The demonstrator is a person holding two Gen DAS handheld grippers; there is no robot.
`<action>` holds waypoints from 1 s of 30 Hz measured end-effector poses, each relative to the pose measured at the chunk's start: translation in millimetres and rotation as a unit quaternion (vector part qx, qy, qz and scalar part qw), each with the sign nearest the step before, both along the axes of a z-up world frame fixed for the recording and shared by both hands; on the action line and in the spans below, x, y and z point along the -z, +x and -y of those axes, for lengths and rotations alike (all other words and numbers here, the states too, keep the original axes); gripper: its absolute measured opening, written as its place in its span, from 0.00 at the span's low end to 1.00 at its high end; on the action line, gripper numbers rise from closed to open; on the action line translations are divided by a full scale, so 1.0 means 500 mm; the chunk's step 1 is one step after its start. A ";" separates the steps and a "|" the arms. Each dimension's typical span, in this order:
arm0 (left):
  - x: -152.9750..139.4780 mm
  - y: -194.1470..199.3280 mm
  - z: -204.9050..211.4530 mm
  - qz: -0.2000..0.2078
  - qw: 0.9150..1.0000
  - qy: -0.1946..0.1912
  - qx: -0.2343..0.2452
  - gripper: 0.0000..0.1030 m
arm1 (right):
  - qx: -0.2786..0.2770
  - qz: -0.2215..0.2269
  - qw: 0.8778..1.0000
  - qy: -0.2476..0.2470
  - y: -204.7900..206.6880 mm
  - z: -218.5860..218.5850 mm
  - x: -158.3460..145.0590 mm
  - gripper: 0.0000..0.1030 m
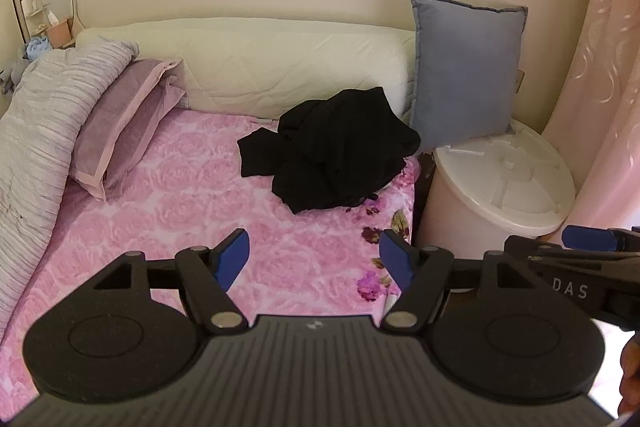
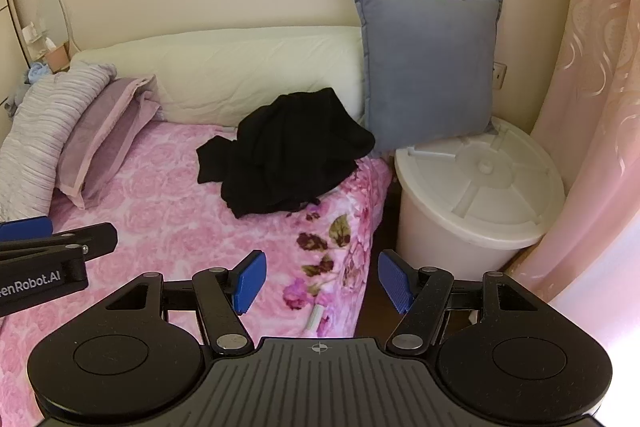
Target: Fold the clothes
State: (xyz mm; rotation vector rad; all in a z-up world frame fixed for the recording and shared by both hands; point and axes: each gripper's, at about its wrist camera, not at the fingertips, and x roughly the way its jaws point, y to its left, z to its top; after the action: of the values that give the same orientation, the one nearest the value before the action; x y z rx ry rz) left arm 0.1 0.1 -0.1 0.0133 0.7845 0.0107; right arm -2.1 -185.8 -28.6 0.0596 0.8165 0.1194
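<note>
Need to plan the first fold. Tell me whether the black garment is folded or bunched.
Bunched: the black garment lies in a crumpled heap on the pink floral bedspread, with uneven overlapping folds.

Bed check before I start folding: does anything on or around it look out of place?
The black garment lies in a crumpled heap near the bed's far corner. The blue cushion stands propped half on the white bin's lid, off the bed. Nothing looks spilled or damaged.

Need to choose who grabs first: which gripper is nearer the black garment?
Neither clearly. The left gripper and right gripper both hover open, level with each other, short of the crumpled black garment on the pink floral bedspread.
</note>
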 end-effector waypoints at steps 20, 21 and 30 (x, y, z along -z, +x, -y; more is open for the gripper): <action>0.035 0.044 -0.045 -0.014 1.000 -0.015 -0.012 0.67 | -0.007 0.001 1.000 -0.008 0.056 -0.024 0.015 0.64; 0.037 0.048 -0.049 -0.015 1.000 -0.016 -0.013 0.67 | -0.007 0.000 1.000 -0.008 0.061 -0.024 0.017 0.64; 0.055 0.083 -0.069 -0.028 0.999 -0.020 -0.026 0.67 | -0.015 -0.018 1.000 -0.007 0.115 -0.031 0.030 0.64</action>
State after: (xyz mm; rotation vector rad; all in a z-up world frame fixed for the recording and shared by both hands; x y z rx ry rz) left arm 41.5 34.7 -27.4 -0.0453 0.8408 0.0449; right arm 55.2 -170.2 -43.4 0.0360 0.8542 0.1407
